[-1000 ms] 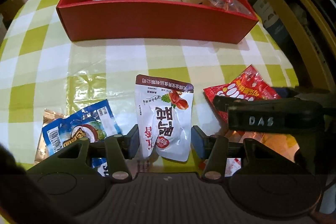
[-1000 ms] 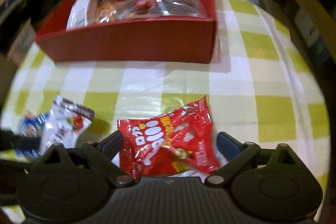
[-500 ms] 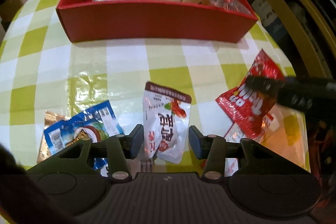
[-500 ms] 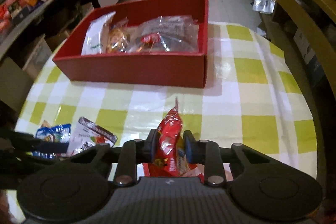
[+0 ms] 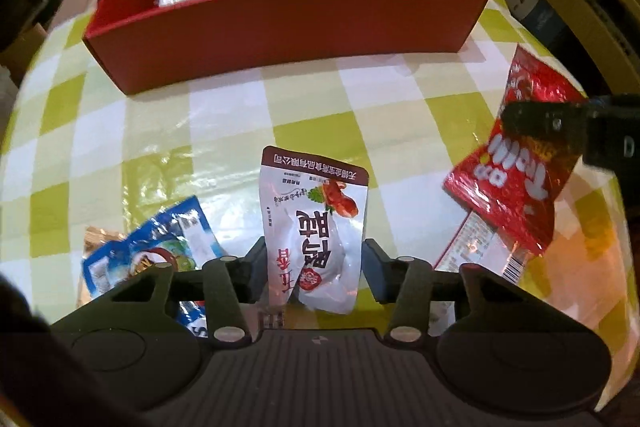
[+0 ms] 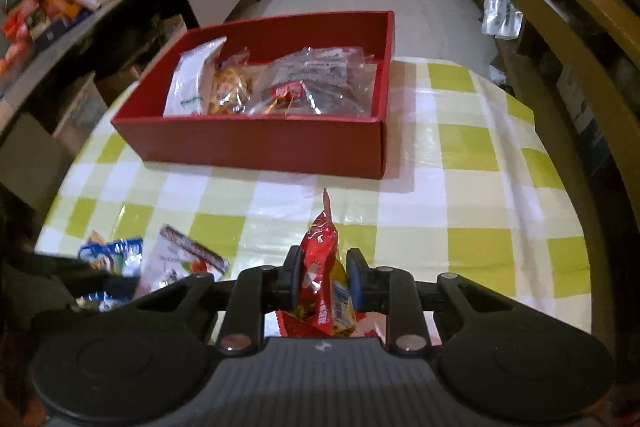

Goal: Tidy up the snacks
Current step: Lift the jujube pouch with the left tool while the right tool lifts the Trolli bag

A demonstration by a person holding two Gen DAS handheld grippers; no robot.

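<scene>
Currently my right tongs (image 6: pixel 323 283) are clamped on the red snack packet (image 6: pixel 320 267), both pads pressed against its sides; the packet stands edge-on between them, lifted clear of the checked table (image 6: pixel 460 211). From the left wrist view the same red snack packet (image 5: pixel 516 171) hangs off to the right with the dark finger of the right tongs across it.

My left tongs (image 5: pixel 314 267) are closed about the white jujube pouch (image 5: pixel 316 227): left pad touching its edge, right pad just at its other side. I cannot tell whether the pouch is off the table. Its brown-banded top points away from the tongs.

Left of the left tongs, a blue snack packet (image 5: pixel 148 255) lies flat, partly under the tongs' body.

Ahead of both tongs sits the red box (image 6: pixel 256 147), well apart from them. Inside: a white packet (image 6: pixel 192 87), an orange snack bag (image 6: pixel 230 91), a clear bag (image 6: pixel 316 83).
</scene>
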